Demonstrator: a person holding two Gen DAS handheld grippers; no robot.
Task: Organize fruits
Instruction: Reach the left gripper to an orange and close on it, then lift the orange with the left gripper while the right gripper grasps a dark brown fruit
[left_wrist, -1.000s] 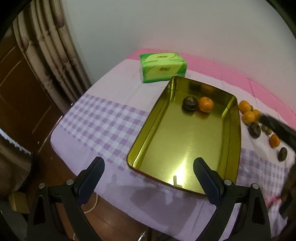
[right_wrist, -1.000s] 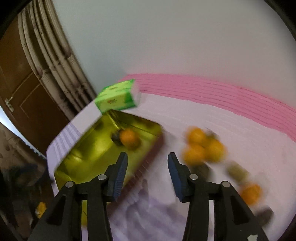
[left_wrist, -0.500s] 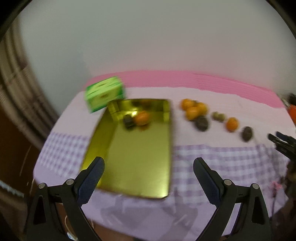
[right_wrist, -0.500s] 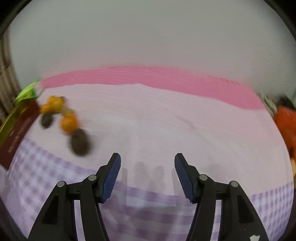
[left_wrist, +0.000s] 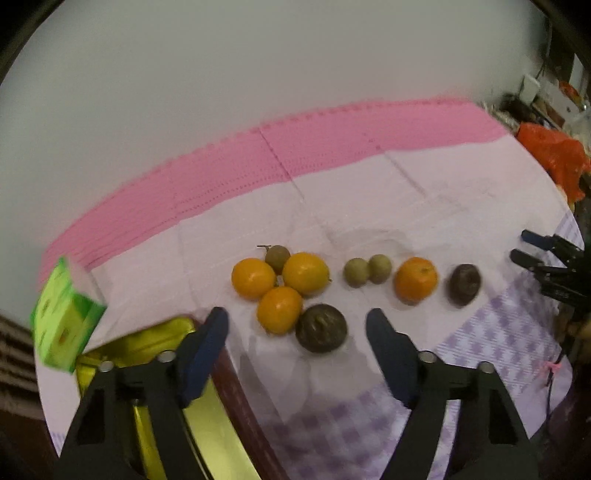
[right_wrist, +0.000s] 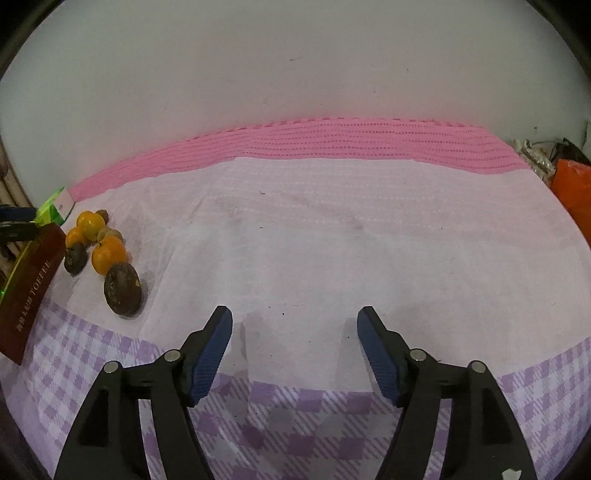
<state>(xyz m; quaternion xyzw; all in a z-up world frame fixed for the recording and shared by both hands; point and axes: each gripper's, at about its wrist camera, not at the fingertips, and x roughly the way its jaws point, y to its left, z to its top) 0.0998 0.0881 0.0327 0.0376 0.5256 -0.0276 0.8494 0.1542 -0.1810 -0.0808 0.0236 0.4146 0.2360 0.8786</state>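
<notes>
In the left wrist view several fruits lie in a row on the tablecloth: three oranges (left_wrist: 279, 309) clustered with a small greenish fruit (left_wrist: 277, 257), a dark passion fruit (left_wrist: 320, 328), two small green fruits (left_wrist: 366, 270), a single orange (left_wrist: 415, 278) and another dark fruit (left_wrist: 464, 284). My left gripper (left_wrist: 297, 326) is open and empty, its jaws on either side of the near dark passion fruit. The gold tray (left_wrist: 207, 424) is at lower left. My right gripper (right_wrist: 294, 325) is open and empty over bare cloth; the fruits (right_wrist: 122, 283) lie far to its left.
A green tissue box (left_wrist: 62, 314) stands left of the tray. The tray's dark red outer wall (right_wrist: 31, 291) shows at the left of the right wrist view. An orange bag (left_wrist: 554, 162) sits at the table's far right. A wall is behind the table.
Both grippers have swung right. The left now faces the row of fruits instead of the tray and is closer to them. The right gripper has moved off the fruits to bare cloth.
</notes>
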